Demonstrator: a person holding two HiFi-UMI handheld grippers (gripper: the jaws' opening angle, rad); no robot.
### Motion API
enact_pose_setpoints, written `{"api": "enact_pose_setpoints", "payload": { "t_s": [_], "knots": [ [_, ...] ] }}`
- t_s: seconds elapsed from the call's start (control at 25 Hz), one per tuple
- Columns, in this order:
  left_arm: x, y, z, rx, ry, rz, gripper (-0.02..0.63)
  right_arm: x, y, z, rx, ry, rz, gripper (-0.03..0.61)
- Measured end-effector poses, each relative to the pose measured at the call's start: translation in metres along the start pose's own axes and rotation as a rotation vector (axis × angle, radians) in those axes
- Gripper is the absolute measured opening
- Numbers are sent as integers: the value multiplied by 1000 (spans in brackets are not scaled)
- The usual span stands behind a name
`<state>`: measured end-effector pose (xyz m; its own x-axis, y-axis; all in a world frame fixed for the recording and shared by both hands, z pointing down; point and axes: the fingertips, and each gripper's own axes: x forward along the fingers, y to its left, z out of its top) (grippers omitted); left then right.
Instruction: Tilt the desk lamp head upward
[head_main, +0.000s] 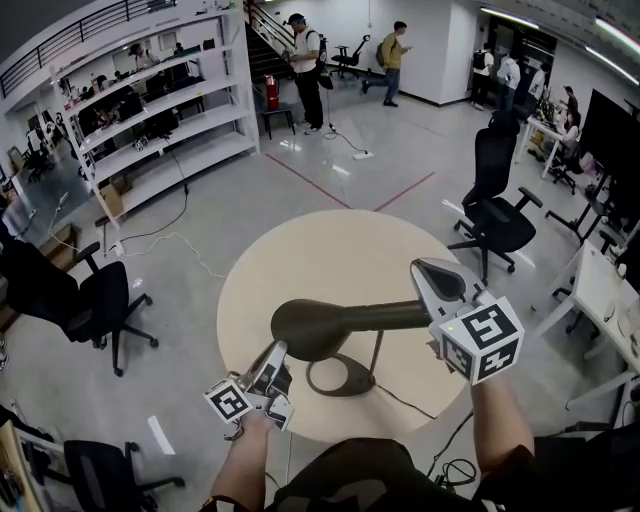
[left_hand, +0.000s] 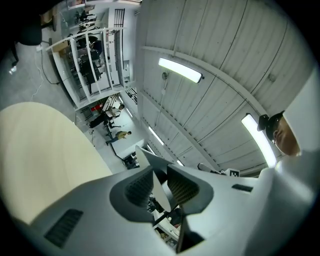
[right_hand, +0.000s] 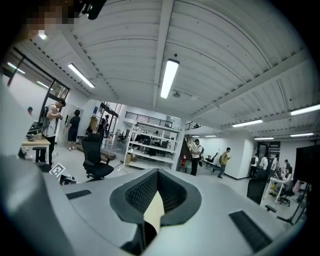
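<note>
A dark desk lamp stands on the round beige table (head_main: 300, 260). Its oval head (head_main: 310, 327) lies about level, its arm (head_main: 395, 316) runs right, and its ring base (head_main: 340, 378) sits near the front edge. My left gripper (head_main: 276, 352) reaches up to the head's lower left edge; whether it touches, I cannot tell. In the left gripper view the left gripper (left_hand: 161, 186) points at the ceiling, open, with nothing between the pads. My right gripper (head_main: 422, 268) hovers over the arm's right end. Its tips meet, shut, on nothing (right_hand: 156, 172).
The lamp's cable (head_main: 415, 405) trails off the table's front right. Black office chairs stand at the left (head_main: 95, 300) and the far right (head_main: 495, 215). White shelving (head_main: 160, 110) lines the back left. Several people stand far off by the stairs (head_main: 305, 70).
</note>
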<state>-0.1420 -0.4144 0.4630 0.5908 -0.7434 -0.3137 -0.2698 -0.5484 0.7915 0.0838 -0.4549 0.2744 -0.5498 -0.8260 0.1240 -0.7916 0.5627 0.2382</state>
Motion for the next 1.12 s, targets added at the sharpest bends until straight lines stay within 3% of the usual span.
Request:
{"api": "enact_pose_setpoints", "payload": {
  "t_s": [0.44, 0.76, 1.12],
  "knots": [
    [12, -38, 47, 141, -37, -31, 117, -10, -17, -28, 84, 38, -113, 14],
    [24, -73, 75, 247, -55, -34, 107, -14, -21, -45, 194, 45, -138, 14],
    [38, -107, 96, 335, -69, -56, 98, -15, -22, -61, 246, 41, -181, 14]
  ]
}}
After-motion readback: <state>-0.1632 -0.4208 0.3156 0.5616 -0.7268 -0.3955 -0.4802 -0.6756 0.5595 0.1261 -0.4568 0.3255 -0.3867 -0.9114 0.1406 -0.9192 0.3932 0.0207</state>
